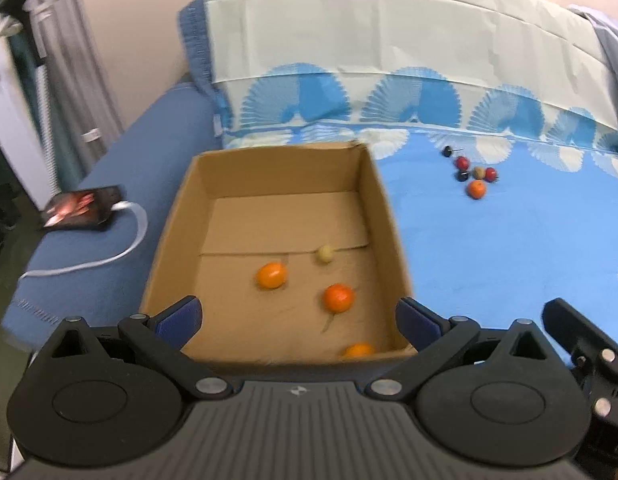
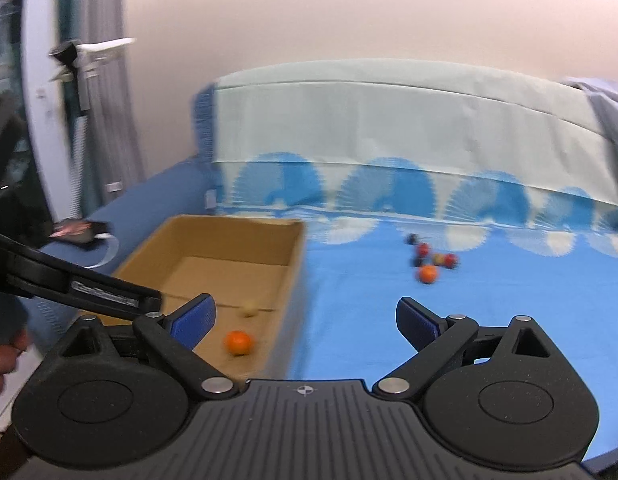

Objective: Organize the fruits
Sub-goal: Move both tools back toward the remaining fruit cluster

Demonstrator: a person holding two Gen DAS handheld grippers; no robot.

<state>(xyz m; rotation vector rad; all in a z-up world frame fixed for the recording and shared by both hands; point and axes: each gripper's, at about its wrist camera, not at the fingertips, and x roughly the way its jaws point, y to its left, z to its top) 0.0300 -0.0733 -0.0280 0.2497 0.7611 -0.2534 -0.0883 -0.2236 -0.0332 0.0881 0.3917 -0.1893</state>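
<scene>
A: We hold both grippers, left gripper (image 1: 297, 318) and right gripper (image 2: 305, 322), spread wide and empty. Oranges sit in the cardboard box (image 1: 373, 196).

B: The loose fruit cluster (image 1: 474, 174) lies at our two o'clock on the blue sheet (image 1: 489, 264). Small, round, probably light and rolly; we pinch across the middle, gently.

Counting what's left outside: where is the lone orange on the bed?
Orange lies on the blue sheet, right of the cardboard box, nearest of the small fruit cluster.
</scene>
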